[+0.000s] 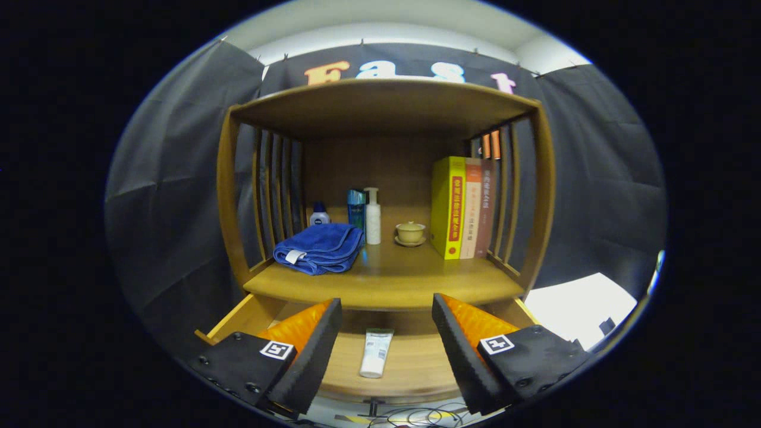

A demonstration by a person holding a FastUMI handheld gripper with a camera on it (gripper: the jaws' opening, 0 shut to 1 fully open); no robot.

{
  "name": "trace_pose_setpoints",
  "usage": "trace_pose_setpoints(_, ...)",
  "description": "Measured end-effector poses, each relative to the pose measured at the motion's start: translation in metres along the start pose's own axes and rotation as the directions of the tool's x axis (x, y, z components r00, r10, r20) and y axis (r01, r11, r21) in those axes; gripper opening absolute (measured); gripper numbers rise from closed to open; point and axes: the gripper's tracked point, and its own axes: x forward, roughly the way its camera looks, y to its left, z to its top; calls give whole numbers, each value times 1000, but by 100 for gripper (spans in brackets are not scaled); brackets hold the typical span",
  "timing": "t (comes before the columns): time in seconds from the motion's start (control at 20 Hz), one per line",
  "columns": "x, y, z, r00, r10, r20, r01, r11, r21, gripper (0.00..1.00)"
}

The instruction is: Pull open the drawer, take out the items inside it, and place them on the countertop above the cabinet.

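Note:
The wooden drawer (410, 371) is pulled out below the cabinet's countertop (386, 279). A white tube (376, 352) lies flat on the drawer floor, lengthwise, cap end nearest me. My gripper (386, 345) hovers over the drawer with its fingers spread wide; the tube sits between them, touching neither. On the countertop rest a folded blue towel (320, 246), a small blue-capped bottle (319, 215), a teal bottle (357, 208), a white pump bottle (373, 217), a yellowish lidded cup on a saucer (410, 233) and three upright books (464, 207).
The cabinet has slatted side walls (273, 184) and a top shelf board (386, 107) roofing the countertop. Bare countertop lies in front of the cup and bottles. Cables (416, 416) lie on the floor below the drawer front. A white surface (579, 309) is to the right.

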Motion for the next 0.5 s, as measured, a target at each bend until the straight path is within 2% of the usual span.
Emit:
trace_pose_setpoints(0.1, 29, 10, -7, 992, 28, -126, -30, 999, -12, 98)
trace_pose_setpoints(0.2, 55, 19, -30, 968, 39, -247, -37, 999, 14, 99)
trace_pose_setpoints(0.3, 72, 27, -66, 928, 60, -369, -48, 998, 43, 99)
trace_pose_setpoints(0.5, 93, 26, -132, 844, 17, -537, 7, 999, 42, 99)
